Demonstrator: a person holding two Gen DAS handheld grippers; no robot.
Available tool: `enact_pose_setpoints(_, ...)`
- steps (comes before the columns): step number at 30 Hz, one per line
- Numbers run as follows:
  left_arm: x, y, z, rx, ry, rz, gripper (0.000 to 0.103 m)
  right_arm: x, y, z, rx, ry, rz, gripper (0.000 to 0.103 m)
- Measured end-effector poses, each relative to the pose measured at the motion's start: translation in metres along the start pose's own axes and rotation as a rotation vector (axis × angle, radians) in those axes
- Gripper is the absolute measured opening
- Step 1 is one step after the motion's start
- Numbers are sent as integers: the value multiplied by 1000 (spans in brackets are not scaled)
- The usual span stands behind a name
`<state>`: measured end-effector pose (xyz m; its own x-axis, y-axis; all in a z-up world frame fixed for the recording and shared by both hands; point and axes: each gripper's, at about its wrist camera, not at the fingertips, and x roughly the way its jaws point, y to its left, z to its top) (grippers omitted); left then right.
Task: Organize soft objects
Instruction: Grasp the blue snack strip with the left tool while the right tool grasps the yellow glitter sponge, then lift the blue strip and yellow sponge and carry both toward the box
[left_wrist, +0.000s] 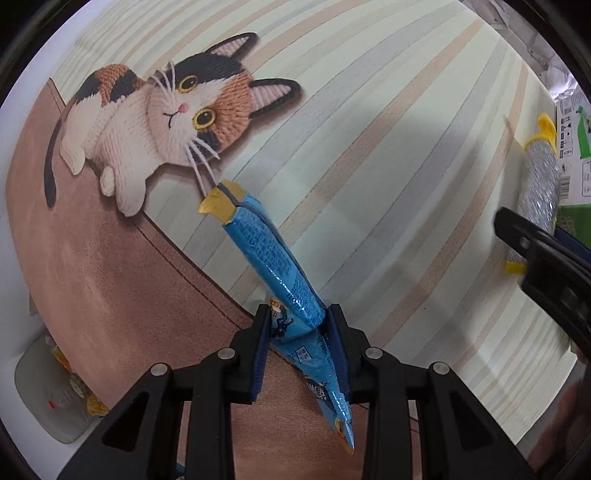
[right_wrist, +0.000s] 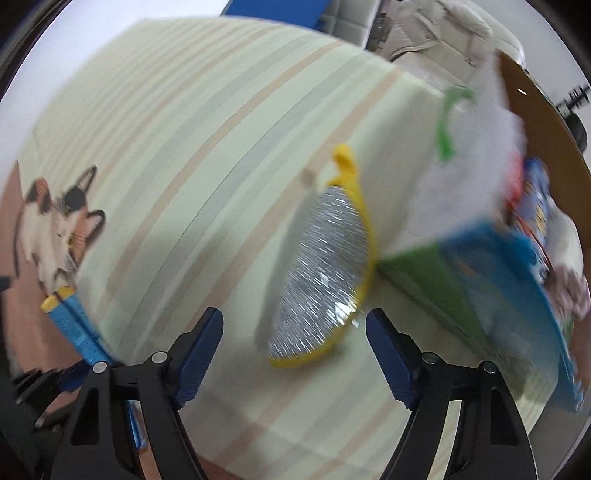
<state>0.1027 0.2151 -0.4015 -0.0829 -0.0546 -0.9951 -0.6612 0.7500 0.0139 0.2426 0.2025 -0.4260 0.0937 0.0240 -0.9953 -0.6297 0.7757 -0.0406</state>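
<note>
Spread beneath both grippers: a table covered by a smooth mat printed with pale green, grey and peach stripes, with a tan-brown printed band along its side. Ahead and left of the left gripper, flat on that mat, a printed calico cat drawn in knitted yarn texture, white whiskers reaching toward the packet's tip.

To the right of the right gripper, a blurred cardboard box with white, green and blue faces, standing on the mat; contents behind it too smeared to tell.

Just ahead of the right gripper, lying on the stripes, a silver metallic-mesh scrubbing pad, leaf-shaped, with yellow edging and a yellow loop, its far edge near the box. Jaws spread wide, nothing between the dark blue ribbed pads.

Clenched in the left gripper: a long glossy blue foil packet with a gold-yellow crimped end, pinched at mid-length, gold tip pointing forward and away, other end trailing back below the fingers, lifted off the mat.
</note>
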Motion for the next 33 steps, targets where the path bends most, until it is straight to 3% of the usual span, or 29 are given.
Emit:
enact_pose_setpoints(2, 2, 13, 12, -2, 2, -5, 29, 8, 5, 5, -19, 14, -7, 72)
enact_pose_setpoints(3, 2, 11, 12, 0, 2, -2, 29, 13, 7, 6, -31, 27, -4, 54)
enact_pose_setpoints(7, 6, 3, 27, 30, -2, 33, 28, 18, 6, 2, -33, 46, 14, 43)
enact_pose_setpoints(13, 4, -40, 16, 146, -29, 82, 28, 15, -18, -56, -15, 78, 56, 42)
enact_pose_setpoints(20, 13, -98, -14, 318, -13, 83, 28, 13, -71, -163, 190, 158, 146, 41)
enact_pose_setpoints(26, 18, -162, -57, 558, -32, 118, 28, 8, -102, -244, 361, 201, 210, 41)
enact_pose_setpoints(31, 21, -165, -67, 636, -78, 204, 28, 14, -116, -265, 467, 210, 258, 45)
enact_pose_setpoints(32, 20, -164, -66, 580, -51, 137, 28, 15, -122, -268, 492, 201, 293, 45)
enact_pose_setpoints(33, 19, -163, -65, 584, -47, 136, 29, 13, -128, -271, 525, 179, 326, 47)
